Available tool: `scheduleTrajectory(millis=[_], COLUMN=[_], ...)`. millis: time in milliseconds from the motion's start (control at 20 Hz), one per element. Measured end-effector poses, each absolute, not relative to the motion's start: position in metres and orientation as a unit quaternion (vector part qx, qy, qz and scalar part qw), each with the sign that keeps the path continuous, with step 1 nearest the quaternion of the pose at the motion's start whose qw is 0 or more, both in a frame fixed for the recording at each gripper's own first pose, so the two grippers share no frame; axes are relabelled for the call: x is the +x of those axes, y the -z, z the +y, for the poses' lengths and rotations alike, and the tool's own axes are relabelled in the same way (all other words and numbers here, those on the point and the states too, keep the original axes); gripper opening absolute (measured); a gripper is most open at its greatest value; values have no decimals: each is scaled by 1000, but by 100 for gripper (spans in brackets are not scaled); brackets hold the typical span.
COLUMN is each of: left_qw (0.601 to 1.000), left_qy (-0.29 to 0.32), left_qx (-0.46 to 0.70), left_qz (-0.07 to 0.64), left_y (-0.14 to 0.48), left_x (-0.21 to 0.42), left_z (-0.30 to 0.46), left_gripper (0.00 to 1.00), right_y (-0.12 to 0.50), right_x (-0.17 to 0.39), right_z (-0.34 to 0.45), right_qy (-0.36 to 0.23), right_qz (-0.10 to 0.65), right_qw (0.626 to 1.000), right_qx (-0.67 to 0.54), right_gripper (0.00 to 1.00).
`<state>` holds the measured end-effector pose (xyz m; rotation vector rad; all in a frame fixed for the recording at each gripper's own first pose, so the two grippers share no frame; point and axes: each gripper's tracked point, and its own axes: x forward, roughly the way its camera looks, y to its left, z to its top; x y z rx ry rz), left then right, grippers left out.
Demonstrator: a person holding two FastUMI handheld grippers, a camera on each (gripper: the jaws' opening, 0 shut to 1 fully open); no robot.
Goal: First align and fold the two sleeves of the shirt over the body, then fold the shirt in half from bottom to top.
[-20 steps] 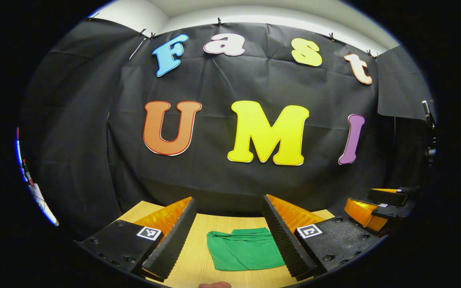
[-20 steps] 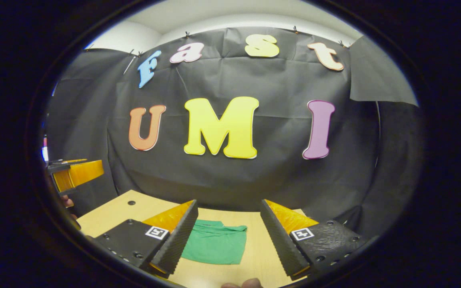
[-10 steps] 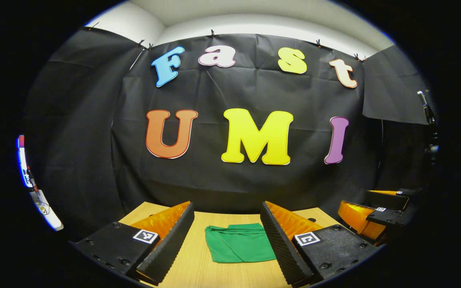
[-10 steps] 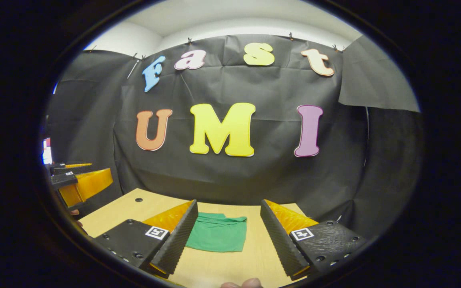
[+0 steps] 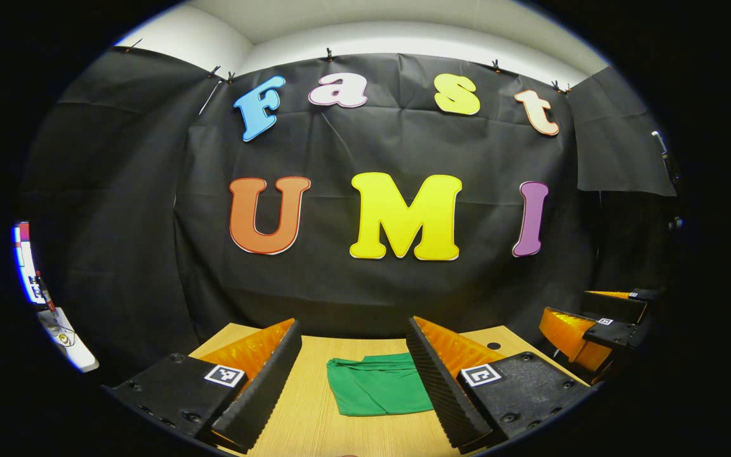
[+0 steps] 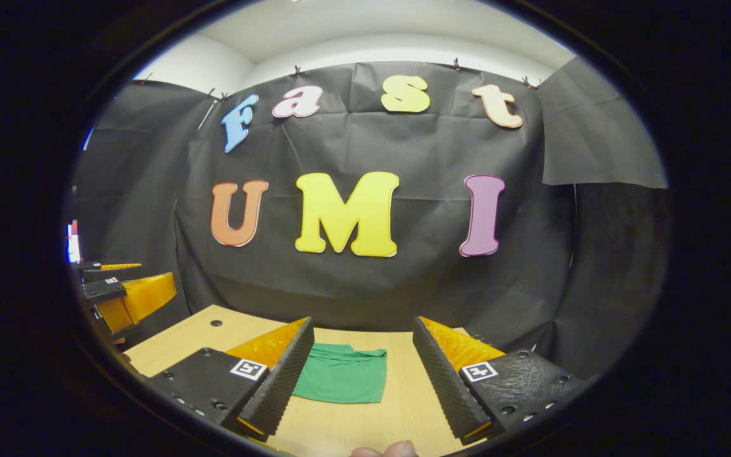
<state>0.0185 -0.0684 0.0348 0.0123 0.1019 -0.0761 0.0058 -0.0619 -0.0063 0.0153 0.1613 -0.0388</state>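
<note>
Jaws wide above seemingly folded shirt (image 5: 378, 392)

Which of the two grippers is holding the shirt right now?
Neither. The left gripper and right gripper both hang open above the table, with the folded green shirt lying flat beyond their fingers.

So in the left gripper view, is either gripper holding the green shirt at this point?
No. The green shirt lies folded on the wooden table, beyond the open left gripper, with nothing between the fingers.
</note>
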Motion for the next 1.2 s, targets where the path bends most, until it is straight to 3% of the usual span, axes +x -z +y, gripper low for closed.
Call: scheduleTrajectory(millis=[100,150,1200], left_qw=[998,998,998], left_qy=[39,39,37], left_qx=[8,10,7], left_qz=[48,46,53], left_y=[-37,-38,-34], left_x=[19,19,45], left_z=[-69,-70,-72], left_gripper=[94,100,100], right_y=[6,7,-5], right_x=[6,8,36], right_z=[-62,-62,-69], right_qy=[19,19,34], right_qz=[81,81,68], right_qw=[996,996,997], right_qx=[7,7,1], right_gripper=[97,97,97])
